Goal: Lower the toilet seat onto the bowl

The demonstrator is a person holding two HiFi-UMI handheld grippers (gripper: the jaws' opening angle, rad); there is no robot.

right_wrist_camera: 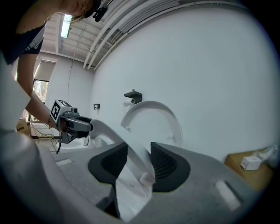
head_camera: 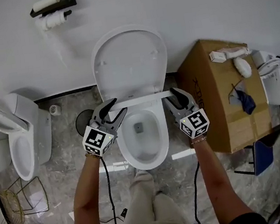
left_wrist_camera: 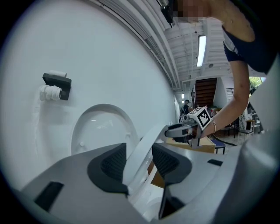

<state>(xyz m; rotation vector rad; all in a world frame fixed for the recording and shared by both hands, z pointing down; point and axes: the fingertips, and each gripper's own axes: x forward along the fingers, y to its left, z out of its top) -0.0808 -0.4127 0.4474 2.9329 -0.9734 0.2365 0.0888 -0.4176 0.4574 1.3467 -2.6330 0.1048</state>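
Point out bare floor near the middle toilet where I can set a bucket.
Bare marble lies between the left toilet and the middle bowl, nearer than the dark round floor opening. The cardboard box has a bare near top. Crowded: wire basket lower left, clutter right of the box.

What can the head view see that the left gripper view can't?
Only the head view shows the second toilet and the wire basket. Only the left gripper view shows the ceiling light. Both show the lid, the paper roll, and the seat held by the right gripper.
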